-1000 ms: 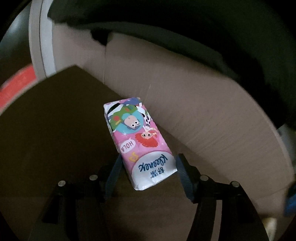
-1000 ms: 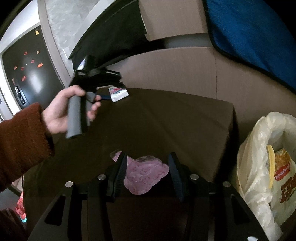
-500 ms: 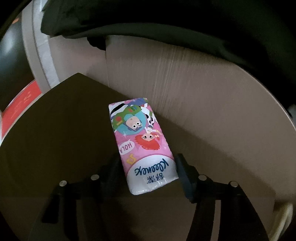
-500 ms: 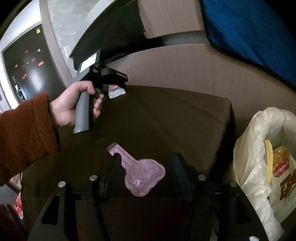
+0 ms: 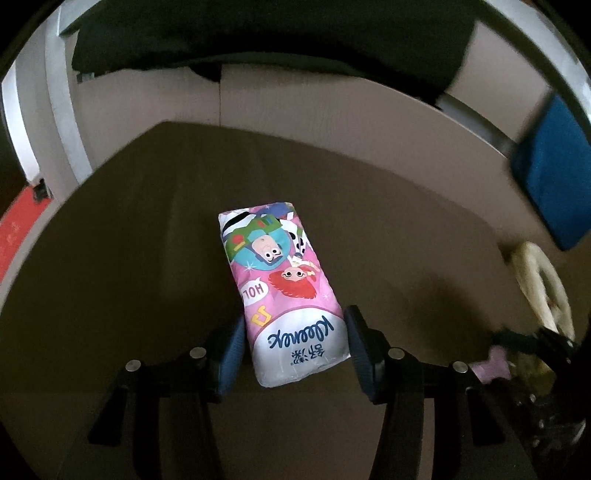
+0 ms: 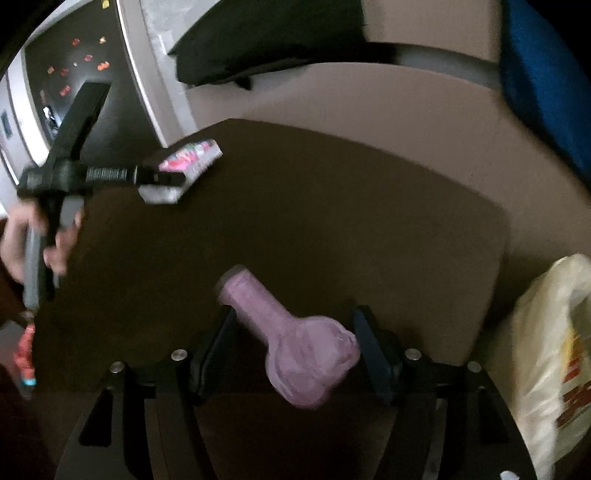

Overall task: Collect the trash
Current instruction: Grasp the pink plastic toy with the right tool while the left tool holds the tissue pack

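Observation:
A pink Kleenex tissue pack (image 5: 284,291) with cartoon figures is held between the fingers of my left gripper (image 5: 295,347) above the dark brown table (image 5: 129,258). In the right wrist view the same pack (image 6: 184,170) shows at the left gripper's tip. My right gripper (image 6: 291,350) has a pink crumpled wrapper (image 6: 295,343) between its fingers; the right finger stands slightly off it. A pale plastic trash bag (image 6: 546,350) hangs at the table's right side.
A beige sofa back (image 5: 369,122) runs behind the table, with a black cloth (image 5: 258,33) and a blue cushion (image 5: 554,166) on it. The trash bag's rim (image 5: 539,273) shows at the right. A dark panel with red magnets (image 6: 74,66) stands at left.
My left gripper has swung right with the tissue pack, bringing the bag and blue cushion into view. My right gripper has turned the pink wrapper; the view has shifted.

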### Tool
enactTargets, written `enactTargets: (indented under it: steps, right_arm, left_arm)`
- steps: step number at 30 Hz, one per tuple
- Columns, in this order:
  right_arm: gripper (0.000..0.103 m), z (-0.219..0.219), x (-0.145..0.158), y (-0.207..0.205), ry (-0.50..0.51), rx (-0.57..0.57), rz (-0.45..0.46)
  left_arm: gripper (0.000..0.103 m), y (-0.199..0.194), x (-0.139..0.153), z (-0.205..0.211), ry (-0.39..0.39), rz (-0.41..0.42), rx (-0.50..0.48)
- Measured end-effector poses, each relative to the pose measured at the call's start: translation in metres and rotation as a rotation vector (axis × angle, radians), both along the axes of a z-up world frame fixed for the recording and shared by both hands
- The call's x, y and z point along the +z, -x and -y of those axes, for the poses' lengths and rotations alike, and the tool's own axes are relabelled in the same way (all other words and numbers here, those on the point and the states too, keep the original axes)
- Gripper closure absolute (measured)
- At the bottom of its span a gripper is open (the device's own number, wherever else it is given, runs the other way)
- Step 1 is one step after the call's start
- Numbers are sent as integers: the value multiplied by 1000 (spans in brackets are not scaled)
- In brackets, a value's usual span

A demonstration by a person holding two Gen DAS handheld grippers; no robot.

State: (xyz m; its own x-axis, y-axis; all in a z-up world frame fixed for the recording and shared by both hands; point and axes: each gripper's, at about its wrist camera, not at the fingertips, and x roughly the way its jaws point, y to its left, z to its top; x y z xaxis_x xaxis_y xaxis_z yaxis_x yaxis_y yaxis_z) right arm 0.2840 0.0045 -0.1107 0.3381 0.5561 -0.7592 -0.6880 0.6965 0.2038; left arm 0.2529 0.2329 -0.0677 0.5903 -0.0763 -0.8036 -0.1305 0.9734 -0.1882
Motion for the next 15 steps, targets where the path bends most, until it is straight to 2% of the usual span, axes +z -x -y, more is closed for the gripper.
enactTargets:
  steps: [3,8,12,15]
  right_arm:
    - [39,-12,3,21,14,37,4]
    - [40,-36,0,47,184,92,119]
    - [39,-35,-1,40,160,62,83]
    - [46,-32,1,37,144,19,80]
  left_arm:
    - [51,22,-9,1,29,-6,-31]
    - [51,44,-13,-9,42,17,-61]
    - [51,56,-13,-18,36,25,-33]
    - [51,66,-5,-18,10,57,-19]
